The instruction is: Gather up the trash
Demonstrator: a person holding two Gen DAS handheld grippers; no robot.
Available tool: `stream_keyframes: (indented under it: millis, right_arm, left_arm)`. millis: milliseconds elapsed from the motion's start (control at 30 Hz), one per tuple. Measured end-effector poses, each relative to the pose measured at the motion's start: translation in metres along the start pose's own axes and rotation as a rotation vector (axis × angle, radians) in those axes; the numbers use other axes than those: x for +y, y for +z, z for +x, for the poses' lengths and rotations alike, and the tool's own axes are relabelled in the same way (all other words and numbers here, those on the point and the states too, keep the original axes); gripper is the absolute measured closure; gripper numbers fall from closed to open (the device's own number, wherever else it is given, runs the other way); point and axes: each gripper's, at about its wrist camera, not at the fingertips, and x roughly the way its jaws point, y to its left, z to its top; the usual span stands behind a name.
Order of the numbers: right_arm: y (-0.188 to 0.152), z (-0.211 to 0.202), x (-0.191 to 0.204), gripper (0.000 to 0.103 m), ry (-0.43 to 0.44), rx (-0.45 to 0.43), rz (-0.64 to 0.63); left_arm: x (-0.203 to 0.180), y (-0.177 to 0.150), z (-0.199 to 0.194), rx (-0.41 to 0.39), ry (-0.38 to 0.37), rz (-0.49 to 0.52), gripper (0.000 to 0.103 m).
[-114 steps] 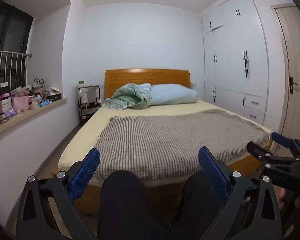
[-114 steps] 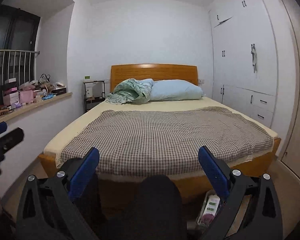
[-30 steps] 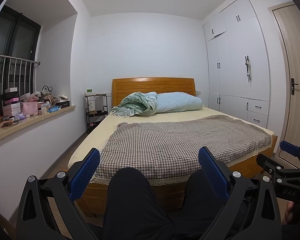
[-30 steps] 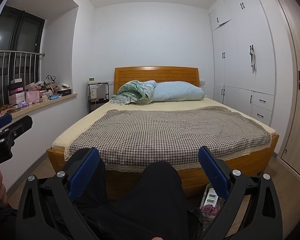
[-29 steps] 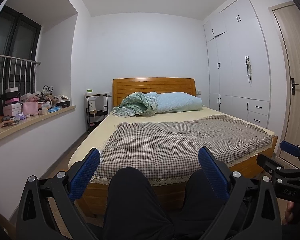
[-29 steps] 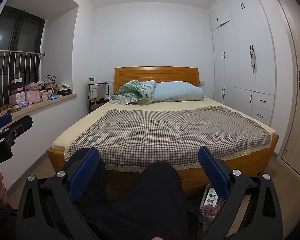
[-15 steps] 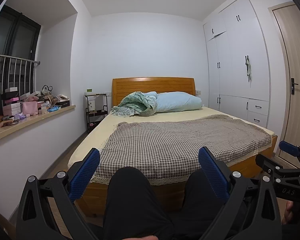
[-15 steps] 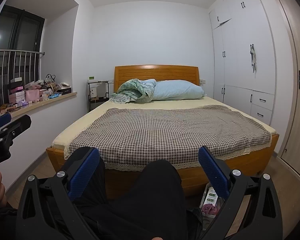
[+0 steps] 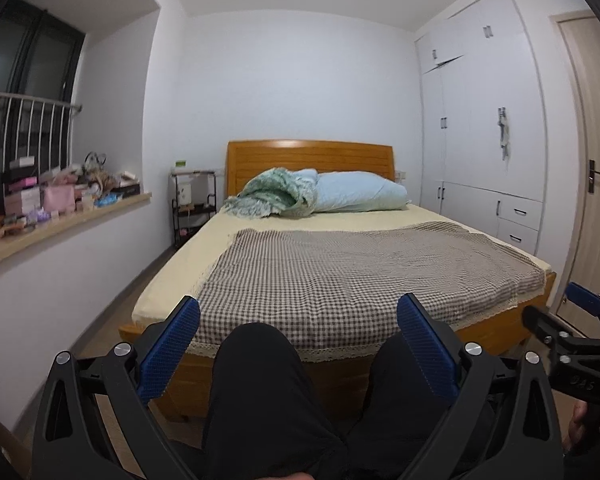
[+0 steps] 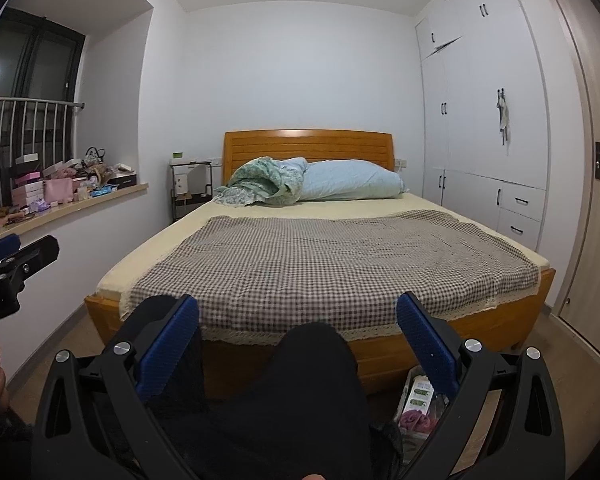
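Observation:
My left gripper (image 9: 298,344) is open and empty, held over the person's black-trousered knees and facing the bed (image 9: 360,272). My right gripper (image 10: 298,344) is open and empty too, also above the knees. The right gripper shows at the right edge of the left wrist view (image 9: 572,332); the left gripper shows at the left edge of the right wrist view (image 10: 8,268). On the floor by the bed's foot, low right in the right wrist view, sits a container with small items (image 10: 418,404), among them a white packet with green marks and something pink.
A checked blanket (image 10: 332,268) covers the bed; a green quilt (image 10: 260,182) and a blue pillow (image 10: 348,186) lie at the headboard. A cluttered window ledge (image 10: 60,196) runs along the left wall. A small rack (image 10: 190,190) stands beside the bed. White wardrobes (image 10: 484,120) and a door (image 10: 596,168) are on the right.
Both views have risen slightly and shifted; the bed sits a little lower in frame than a second ago. Both grippers stay open and empty.

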Motion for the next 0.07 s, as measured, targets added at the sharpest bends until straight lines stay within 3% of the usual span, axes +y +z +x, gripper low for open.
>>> stream_keyframes:
  millis: [67]
  right_arm:
    - [0.004, 0.025, -0.003, 0.008, -0.006, 0.023, 0.002]
  left_arm:
    - [0.008, 0.005, 0.028, 0.051, 0.038, 0.005, 0.007]
